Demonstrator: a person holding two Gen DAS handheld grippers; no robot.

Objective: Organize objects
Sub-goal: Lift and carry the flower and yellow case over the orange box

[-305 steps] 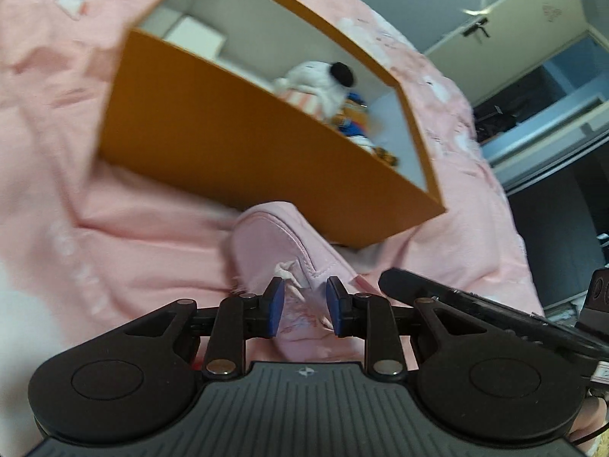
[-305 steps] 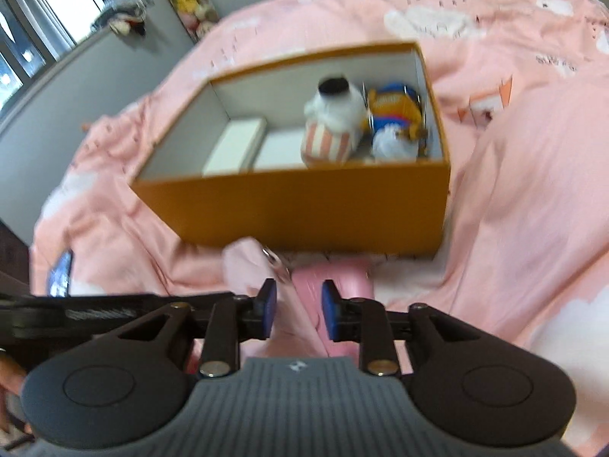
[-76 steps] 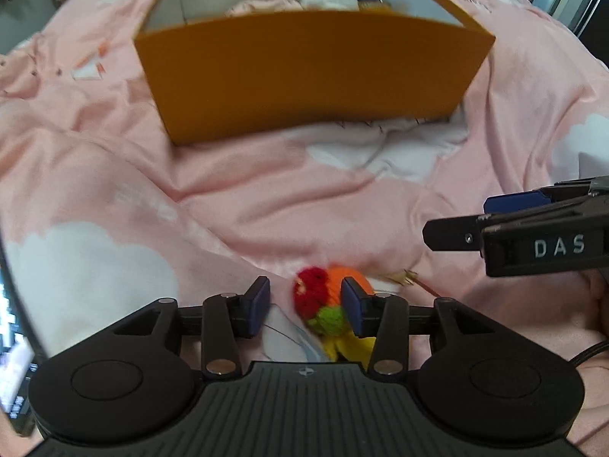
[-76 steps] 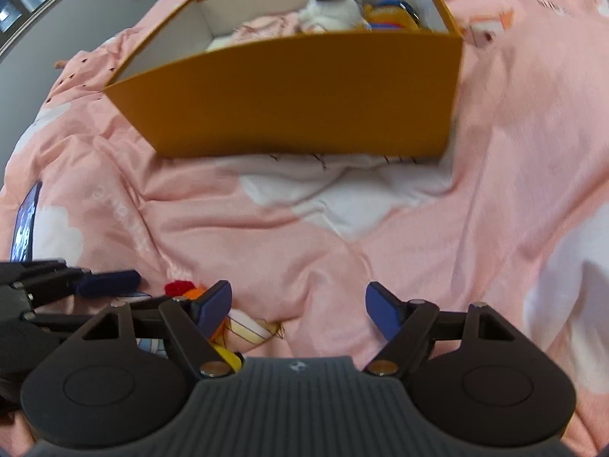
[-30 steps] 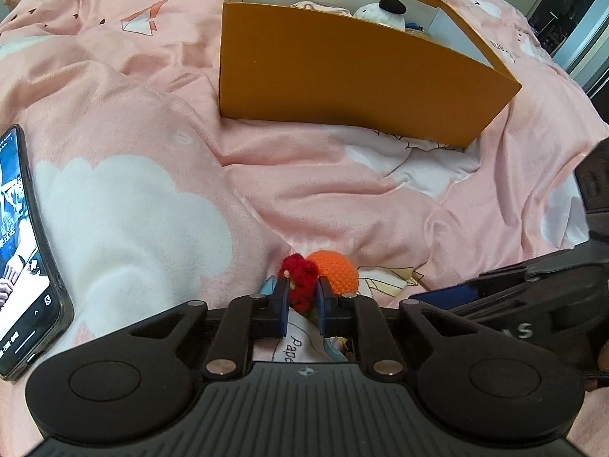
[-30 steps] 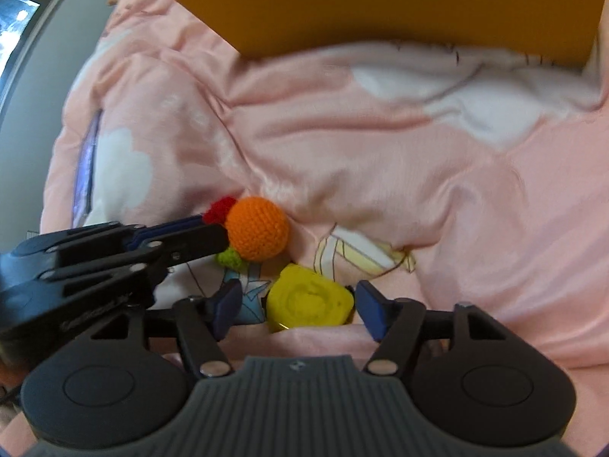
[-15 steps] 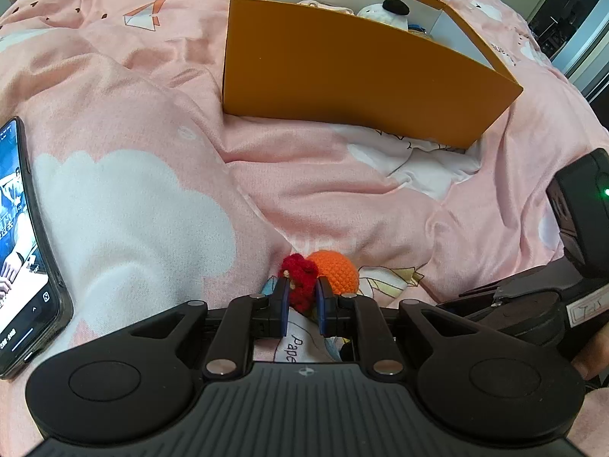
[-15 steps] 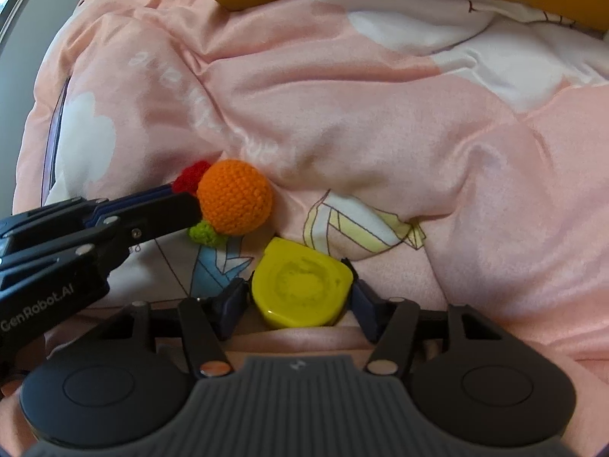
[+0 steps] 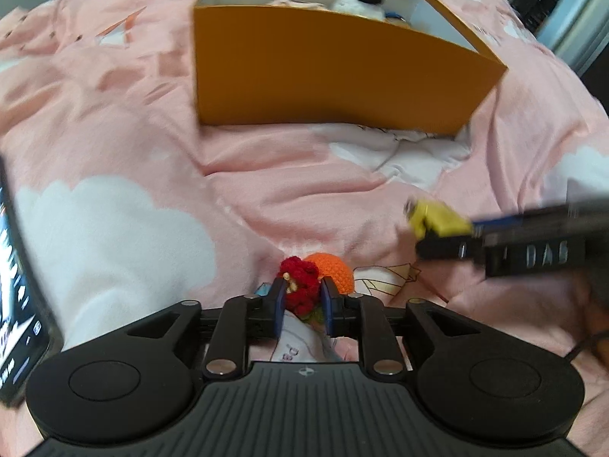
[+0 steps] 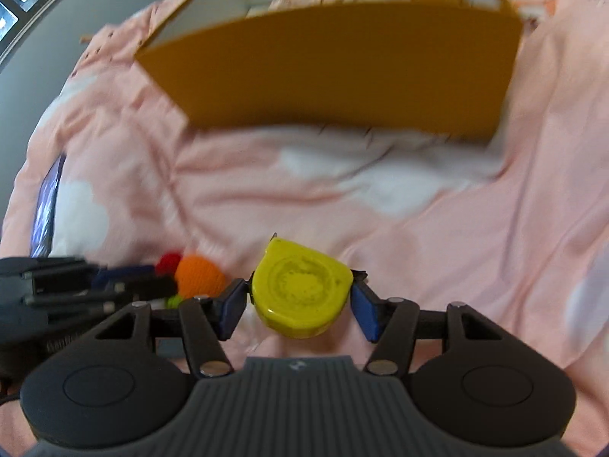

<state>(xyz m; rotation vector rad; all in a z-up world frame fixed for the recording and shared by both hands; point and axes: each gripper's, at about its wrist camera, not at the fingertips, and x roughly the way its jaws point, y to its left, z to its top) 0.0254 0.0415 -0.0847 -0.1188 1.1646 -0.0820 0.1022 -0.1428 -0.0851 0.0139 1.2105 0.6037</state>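
Observation:
My left gripper (image 9: 302,302) is shut on the red part of a crocheted toy (image 9: 300,289) whose orange ball (image 9: 335,270) rests on the pink bedding. My right gripper (image 10: 297,304) is shut on a yellow tape measure (image 10: 300,289) and holds it above the bed; it also shows in the left wrist view (image 9: 437,221). The crocheted toy shows in the right wrist view (image 10: 198,270) beside the left gripper's fingers (image 10: 125,274). The orange box (image 9: 323,76) stands ahead, with a white plush toy (image 9: 361,0) inside.
A phone (image 9: 19,304) lies on the bed at the left. The pink duvet (image 9: 152,152) is rumpled, with white cloud prints. A card with print (image 9: 293,346) lies under the left gripper. The box also shows in the right wrist view (image 10: 342,76).
My right gripper has closed on the yellow tape measure and lifted it off the bed toward the box. My left gripper stays shut on the crocheted toy.

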